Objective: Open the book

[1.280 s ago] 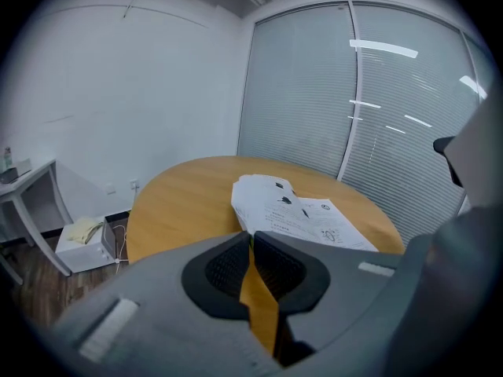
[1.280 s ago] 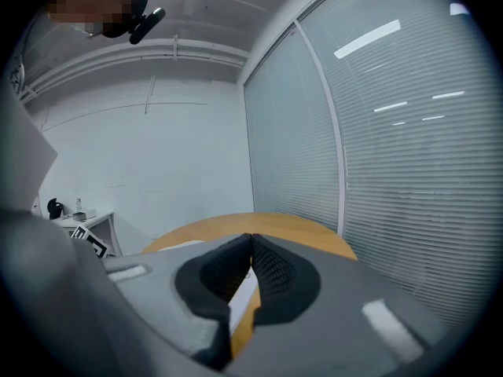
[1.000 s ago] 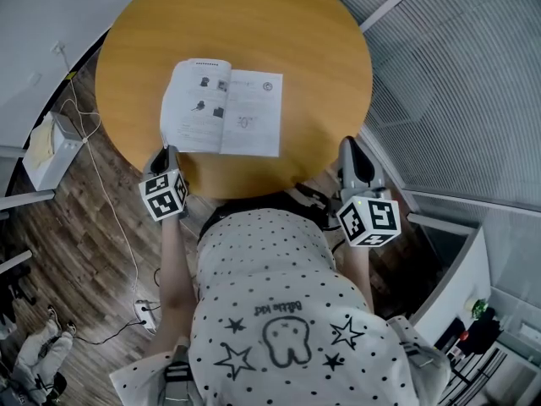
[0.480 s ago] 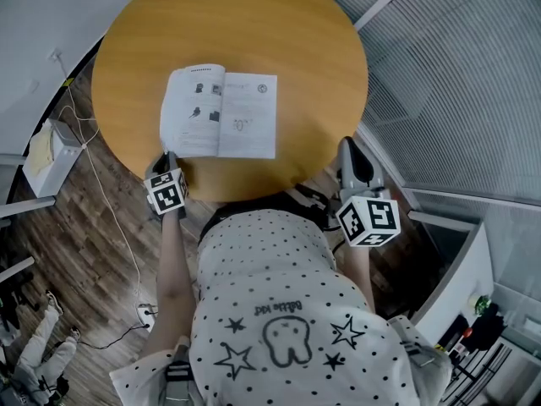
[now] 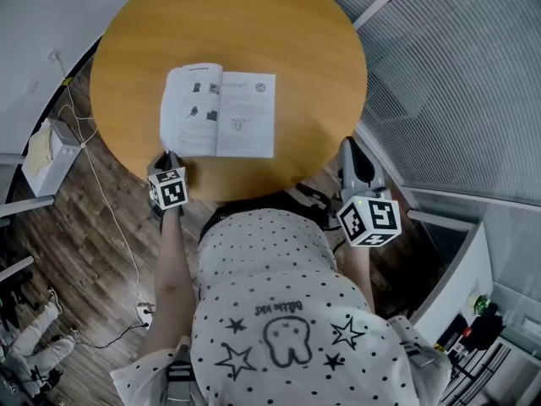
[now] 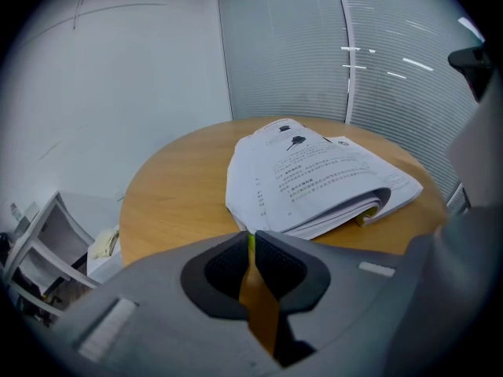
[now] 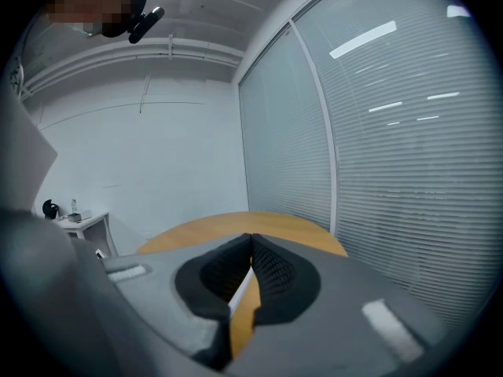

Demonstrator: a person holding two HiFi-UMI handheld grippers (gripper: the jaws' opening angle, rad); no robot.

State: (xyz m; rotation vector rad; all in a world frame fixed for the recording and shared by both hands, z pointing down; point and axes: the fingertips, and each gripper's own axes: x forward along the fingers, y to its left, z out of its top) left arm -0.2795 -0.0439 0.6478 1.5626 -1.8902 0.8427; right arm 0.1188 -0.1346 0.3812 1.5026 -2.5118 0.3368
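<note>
I count one book [image 5: 218,123], one round wooden table [image 5: 279,49] and my two claws, each with one marker cube. The book lies open, pages up, on the near-left part of the tabletop. Its left half curls up higher than its right in the left gripper view [image 6: 314,183].

The left gripper [image 5: 169,159] has its jaws all but closed. Only a thin slit shows between the dark pads [image 6: 228,269], and they clamp nothing. It points down at the table's near-left rim, with its tips just beside the book's near-left corner. I cannot tell whether they touch the paper. The right gripper [image 5: 353,149] also has its jaws together, meeting at the tips [image 7: 251,243], and it holds nothing. It sits at the near-right rim, well apart from the book, and points nearly level across the wood [image 7: 236,228].

The book's near edge runs close to the table's near rim, so the left claw has little surface to work on there. Broad wood shows beyond the book and to its right. A slatted blind wall [image 5: 456,74] stands close to the table's right side, near the right claw. On the left, a white box [image 5: 46,150] and a trailing cable [image 5: 110,210] lie on the plank floor below the rim. The person's dotted shirt [image 5: 270,311] fills the space between the two claws.
</note>
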